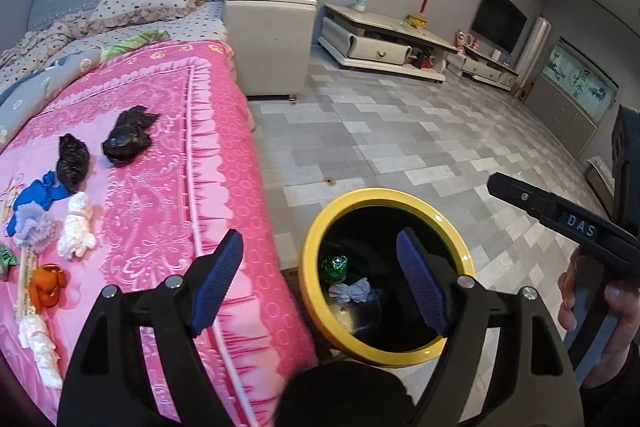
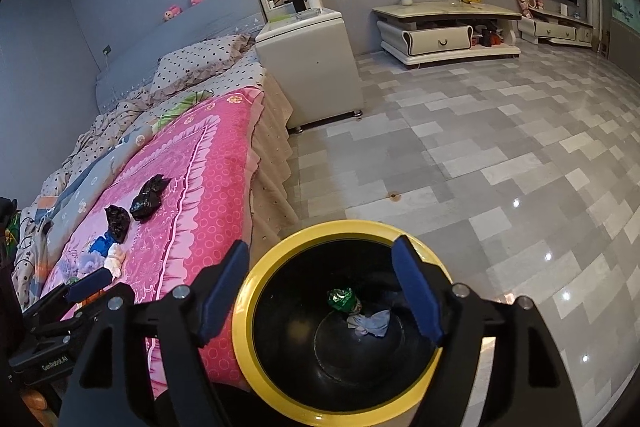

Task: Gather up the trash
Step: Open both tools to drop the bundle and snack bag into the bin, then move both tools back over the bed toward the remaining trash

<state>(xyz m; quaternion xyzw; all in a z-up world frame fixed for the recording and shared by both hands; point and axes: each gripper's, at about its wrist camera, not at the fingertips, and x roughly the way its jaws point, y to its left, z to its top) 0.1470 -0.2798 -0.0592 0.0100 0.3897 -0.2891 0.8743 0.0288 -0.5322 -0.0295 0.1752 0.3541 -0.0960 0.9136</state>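
A yellow-rimmed black bin stands on the floor beside the bed. Inside lie a green wrapper and a grey-blue rag. My left gripper is open and empty over the bed edge and bin. My right gripper is open and empty above the bin mouth. On the pink blanket lie two black bags, a blue scrap, white crumpled paper, orange peel and other bits.
A white bedside cabinet stands past the bed. A low white TV stand lines the far wall. The tiled floor spreads to the right. The right gripper's handle and the hand holding it show at the left wrist view's right edge.
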